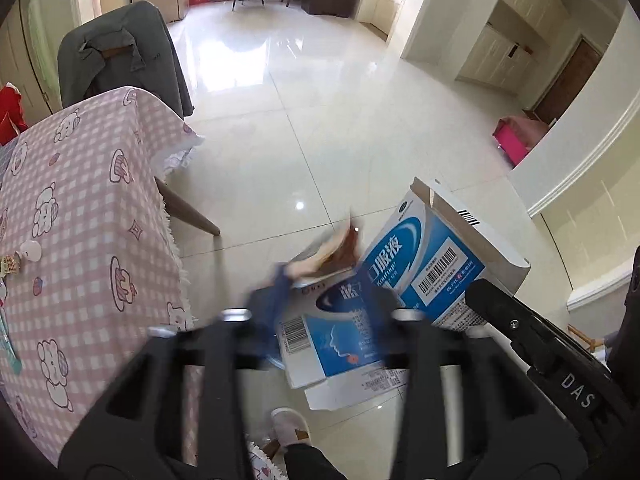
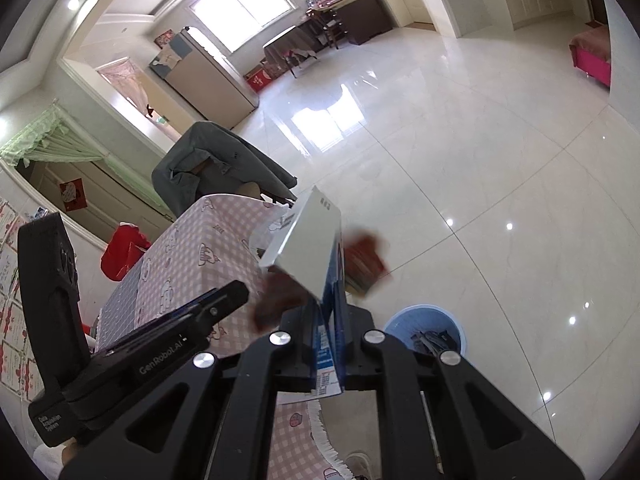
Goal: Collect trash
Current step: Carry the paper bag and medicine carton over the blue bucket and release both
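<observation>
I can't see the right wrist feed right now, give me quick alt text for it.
The right hand-held gripper is shut on a blue and white carton, held edge-on in mid-air beside the pink checked tablecloth. Blurred reddish wrappers show around the carton, and a blue bin stands on the tiled floor just below right.

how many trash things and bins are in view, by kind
Blue and white medicine box: 1
Blurred reddish wrapper: 1
Blue bin on the floor: 1
Total: 3
</observation>
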`<state>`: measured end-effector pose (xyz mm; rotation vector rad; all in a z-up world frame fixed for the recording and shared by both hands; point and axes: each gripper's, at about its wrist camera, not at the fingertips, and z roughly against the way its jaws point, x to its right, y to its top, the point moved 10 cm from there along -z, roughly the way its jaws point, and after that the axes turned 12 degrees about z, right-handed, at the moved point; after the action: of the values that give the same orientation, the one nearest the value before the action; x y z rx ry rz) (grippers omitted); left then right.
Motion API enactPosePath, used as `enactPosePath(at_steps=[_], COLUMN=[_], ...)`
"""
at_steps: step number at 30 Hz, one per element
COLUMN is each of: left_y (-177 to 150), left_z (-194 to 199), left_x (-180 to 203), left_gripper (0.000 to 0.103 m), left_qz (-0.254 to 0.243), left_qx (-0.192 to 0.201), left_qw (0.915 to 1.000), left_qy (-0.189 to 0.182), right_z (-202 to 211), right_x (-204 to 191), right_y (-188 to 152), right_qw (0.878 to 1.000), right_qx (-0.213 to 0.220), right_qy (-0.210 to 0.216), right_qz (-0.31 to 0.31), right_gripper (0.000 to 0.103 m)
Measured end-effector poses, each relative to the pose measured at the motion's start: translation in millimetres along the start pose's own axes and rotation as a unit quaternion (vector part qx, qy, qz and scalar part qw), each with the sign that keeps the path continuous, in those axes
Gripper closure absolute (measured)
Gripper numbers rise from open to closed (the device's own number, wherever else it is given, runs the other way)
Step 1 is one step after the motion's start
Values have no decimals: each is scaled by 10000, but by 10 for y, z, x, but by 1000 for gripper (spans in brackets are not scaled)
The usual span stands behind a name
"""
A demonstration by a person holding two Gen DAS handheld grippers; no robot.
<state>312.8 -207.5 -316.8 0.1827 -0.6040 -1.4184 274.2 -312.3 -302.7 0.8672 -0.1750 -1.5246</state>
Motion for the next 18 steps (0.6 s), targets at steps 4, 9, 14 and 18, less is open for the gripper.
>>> enactPosePath(at_steps=[4,9,14,18], left_y=[10,45,69,80], left_z=[-31,-55,-42,-39], left_x=[-23,-134,-217,-291], left_gripper=[44,44,44,44], left_qz=[-110,-59,12,106], left_qx=[2,0,3,-42], left_qw=[9999,9999,9998,9996], left_qy=[99,152,200,243], right_z=[-10,-48,-99,-128], right_x=[37,23,-17,-17], right_y=[-37,-32,-20,-15], right_qw=[10000,10000,9999,9998], right_qx=[-27,-61,-116,-131], right_qy=[-30,-57,-102,-128], right_qz=[-22,-13,15,17], right_gripper=[95,95,95,95])
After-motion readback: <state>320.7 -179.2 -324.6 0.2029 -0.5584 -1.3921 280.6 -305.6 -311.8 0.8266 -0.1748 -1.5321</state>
